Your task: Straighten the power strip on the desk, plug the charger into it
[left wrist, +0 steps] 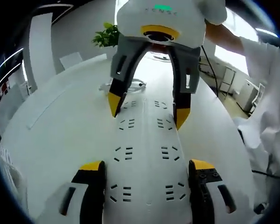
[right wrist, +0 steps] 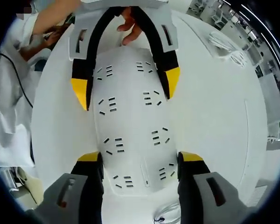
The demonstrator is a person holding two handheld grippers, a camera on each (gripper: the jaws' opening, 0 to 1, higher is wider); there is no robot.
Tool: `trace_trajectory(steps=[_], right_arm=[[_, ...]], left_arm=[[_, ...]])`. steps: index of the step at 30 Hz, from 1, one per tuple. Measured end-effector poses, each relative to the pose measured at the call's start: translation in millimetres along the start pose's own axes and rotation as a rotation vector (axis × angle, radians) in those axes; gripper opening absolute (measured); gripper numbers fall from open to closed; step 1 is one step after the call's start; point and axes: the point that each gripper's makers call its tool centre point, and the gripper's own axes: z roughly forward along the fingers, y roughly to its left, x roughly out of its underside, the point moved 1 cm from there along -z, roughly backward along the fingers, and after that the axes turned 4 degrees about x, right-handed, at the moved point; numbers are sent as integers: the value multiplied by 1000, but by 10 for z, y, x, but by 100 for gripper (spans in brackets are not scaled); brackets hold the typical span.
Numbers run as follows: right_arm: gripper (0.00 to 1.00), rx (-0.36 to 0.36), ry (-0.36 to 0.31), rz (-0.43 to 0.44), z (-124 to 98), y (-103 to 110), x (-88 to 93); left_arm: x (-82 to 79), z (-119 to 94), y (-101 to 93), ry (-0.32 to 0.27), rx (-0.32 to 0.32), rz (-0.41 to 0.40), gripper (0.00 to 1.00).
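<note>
A wide white power strip point(left wrist: 144, 149) with two rows of sockets lies flat on the white desk point(left wrist: 60, 121). My left gripper point(left wrist: 147, 165) straddles its near end, and both jaws press the strip's sides. My right gripper point(left wrist: 148, 111) faces it from the far end, its yellow tips against the strip's edges. In the right gripper view the strip point(right wrist: 130, 121) runs between my right gripper point(right wrist: 140, 156) and my left gripper point(right wrist: 126, 86). A white charger with a coiled cable point(right wrist: 224, 44) lies apart on the desk at upper right.
A loose coil of cable point(right wrist: 165, 214) lies just beyond the strip's end, seen also as the coil point(left wrist: 133, 85). A hand point(right wrist: 133, 28) holds the left gripper. A white sleeve point(left wrist: 266, 93), a green plant point(left wrist: 107, 35) and chairs stand around the desk.
</note>
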Motion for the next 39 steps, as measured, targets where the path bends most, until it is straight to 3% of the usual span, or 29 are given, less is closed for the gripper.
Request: trace_trajectory(steps=[14, 39], right_arm=[[63, 16, 28, 55, -30, 103, 27], [63, 57, 16, 171, -57, 166, 64]], left_arm=[[14, 4, -13, 63, 13, 41, 74], [20, 12, -17, 124, 59, 116, 73]])
